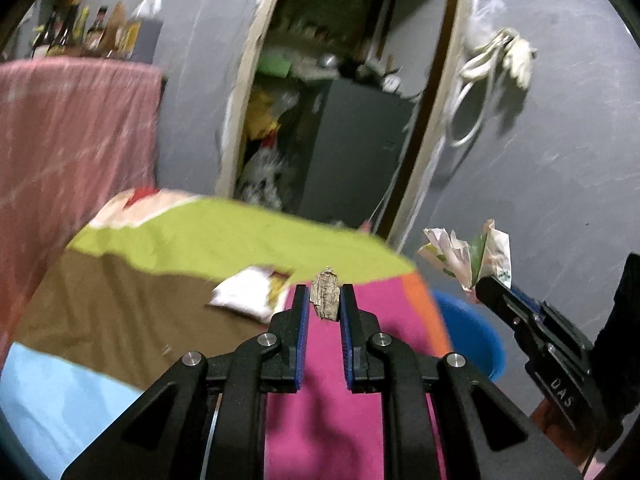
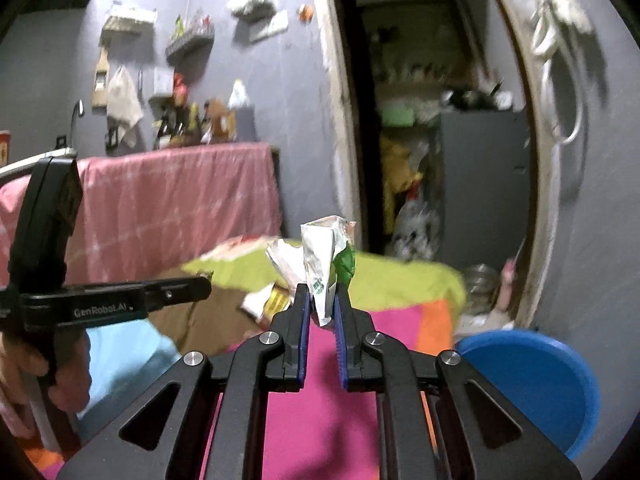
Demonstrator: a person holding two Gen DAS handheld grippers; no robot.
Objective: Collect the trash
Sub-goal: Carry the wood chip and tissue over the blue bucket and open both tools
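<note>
Blur hides most of the bed (image 1: 224, 236). We see the left gripper (image 1: 325, 300) pinching a brown scrap (image 1: 326, 294), the right gripper (image 2: 320, 300) pinching a crumpled wrapper (image 2: 324, 256); blue tub (image 2: 532, 376) half cut off.

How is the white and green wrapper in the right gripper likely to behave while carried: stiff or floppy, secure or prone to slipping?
The crumpled wrapper probably stays light and floppy: it stands creased and folded above the right gripper. Only its lower end sits between the fingers, so the loose upper part may flap or sag. The thin film looks smooth, so it could slip out if jerked.
</note>
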